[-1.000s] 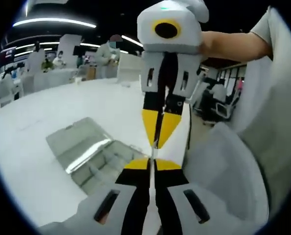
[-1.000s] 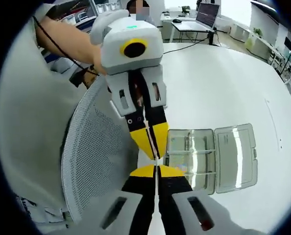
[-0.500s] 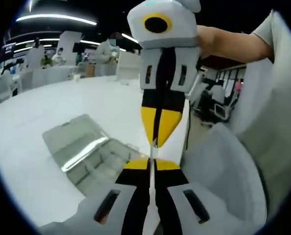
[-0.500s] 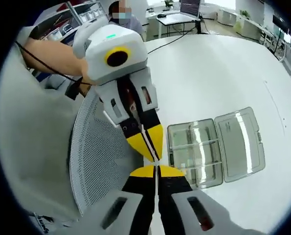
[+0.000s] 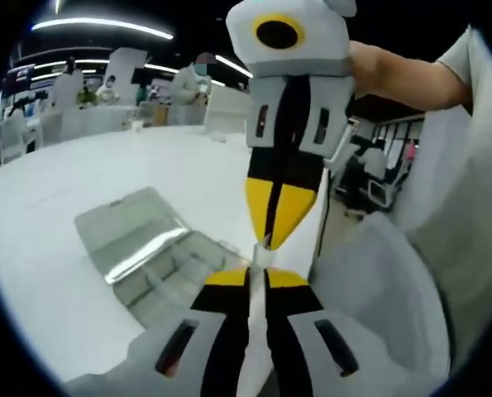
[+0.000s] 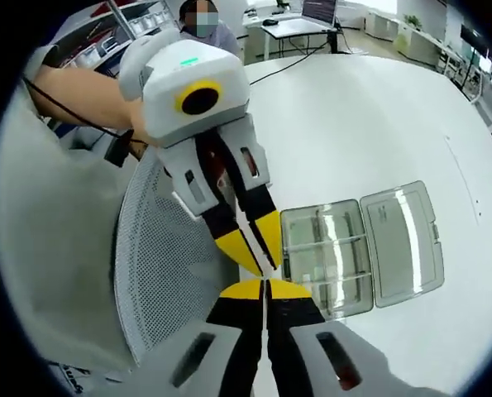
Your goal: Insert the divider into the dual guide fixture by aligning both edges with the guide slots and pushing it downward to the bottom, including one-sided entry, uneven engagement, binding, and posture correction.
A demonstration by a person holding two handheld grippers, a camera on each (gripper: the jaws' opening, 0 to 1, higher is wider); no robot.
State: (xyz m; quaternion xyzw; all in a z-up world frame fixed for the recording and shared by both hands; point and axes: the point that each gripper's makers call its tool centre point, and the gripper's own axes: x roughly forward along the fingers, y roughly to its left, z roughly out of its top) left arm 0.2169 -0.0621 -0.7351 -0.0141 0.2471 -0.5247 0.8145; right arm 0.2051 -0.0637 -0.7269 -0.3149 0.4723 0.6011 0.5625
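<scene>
Divider (image 5: 254,331) (one) clamped between two grippers, left (image 5: 257,277) and right (image 6: 265,285).

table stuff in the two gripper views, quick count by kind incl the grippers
Grippers: 2, left gripper and right gripper, both shut on the thin white divider
Divider: 1
Clear plastic box with open lid: 1
Mesh chair back: 1
Total: 5

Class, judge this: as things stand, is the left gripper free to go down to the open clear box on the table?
Probably not yet: the left gripper and right gripper both pinch the thin divider, above the clear box.
</scene>
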